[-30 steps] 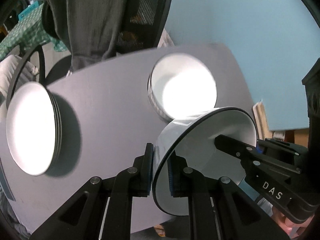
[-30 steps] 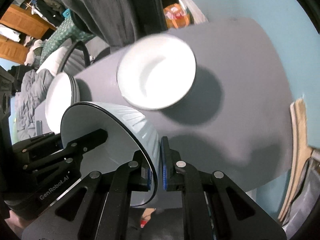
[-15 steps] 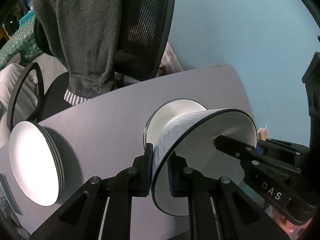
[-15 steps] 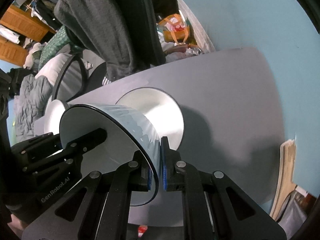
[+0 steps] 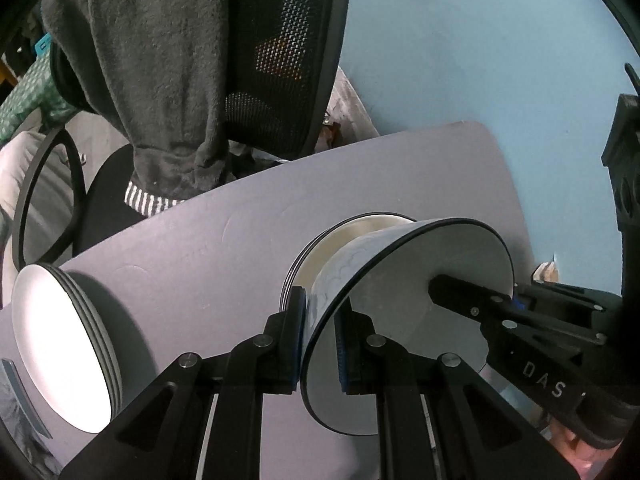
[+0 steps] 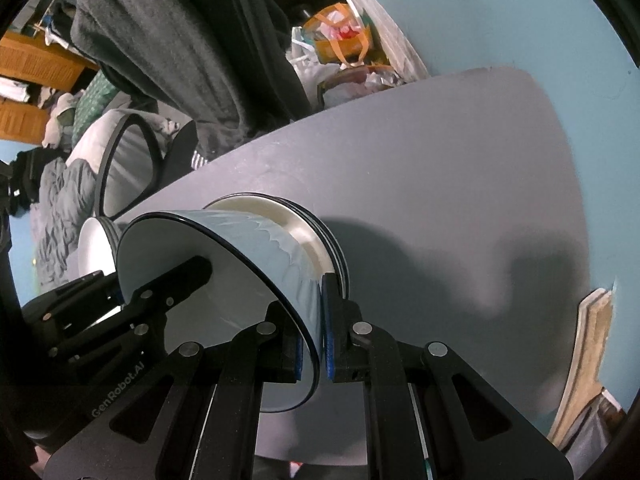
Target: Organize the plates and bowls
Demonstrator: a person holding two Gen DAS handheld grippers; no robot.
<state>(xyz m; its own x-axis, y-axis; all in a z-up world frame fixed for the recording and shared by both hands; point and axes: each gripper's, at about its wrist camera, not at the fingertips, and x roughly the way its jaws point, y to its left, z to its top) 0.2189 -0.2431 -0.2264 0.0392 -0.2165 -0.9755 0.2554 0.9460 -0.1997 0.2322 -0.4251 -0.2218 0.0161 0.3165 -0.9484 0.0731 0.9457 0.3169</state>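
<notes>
Both grippers hold one white bowl with a dark rim and pale blue outside [image 5: 404, 320], also in the right wrist view [image 6: 224, 264]. My left gripper [image 5: 320, 340] is shut on its left rim. My right gripper [image 6: 310, 336] is shut on its right rim. The bowl's base sits in or just over a stack of white bowls [image 5: 344, 236] on the grey table [image 5: 200, 256]; the stack also shows in the right wrist view [image 6: 304, 224]. A stack of white plates [image 5: 60, 352] stands at the table's left, and shows partly hidden in the right wrist view [image 6: 94, 248].
A black mesh office chair with a grey garment [image 5: 180, 80] stands behind the table. A blue wall [image 5: 480, 60] lies to the right. Bags and clutter [image 6: 344, 44] lie on the floor beyond the table's far edge. A wooden board [image 6: 588, 356] leans at the right.
Both grippers have carried the held bowl toward the bowl stack and lowered it. The bowl now overlaps the stack. Both grips stay shut.
</notes>
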